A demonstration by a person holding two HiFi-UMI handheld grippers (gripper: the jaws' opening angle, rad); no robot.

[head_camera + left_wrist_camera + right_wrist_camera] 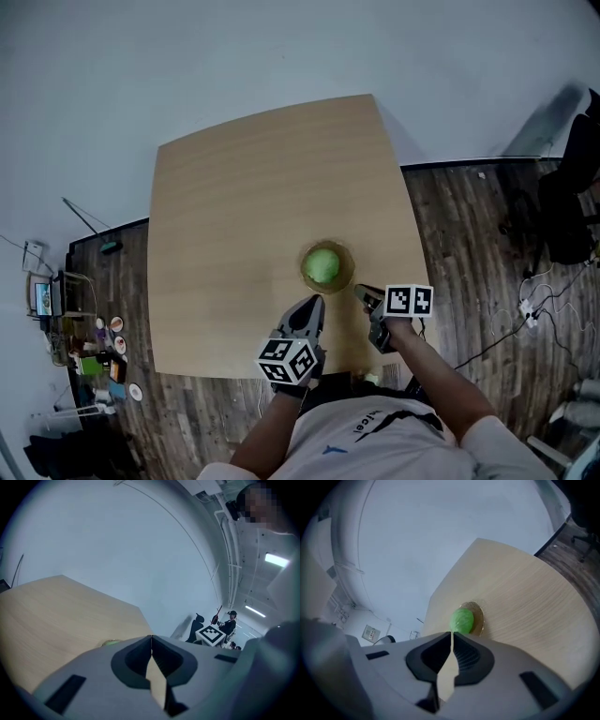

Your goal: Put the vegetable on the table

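Green vegetable on round brown dish, mid wooden table, just ahead of both sets of jaw tips, untouched. Left gripper: jaws pressed together, nothing between. Right gripper: jaws likewise tip to tip, empty, vegetable straight beyond.

A dark wood floor meets a pale wall. A black chair stands at the right, with wires on the floor near it. At the left are a small screen and some little pots. Far off, a person in black is under long lights.
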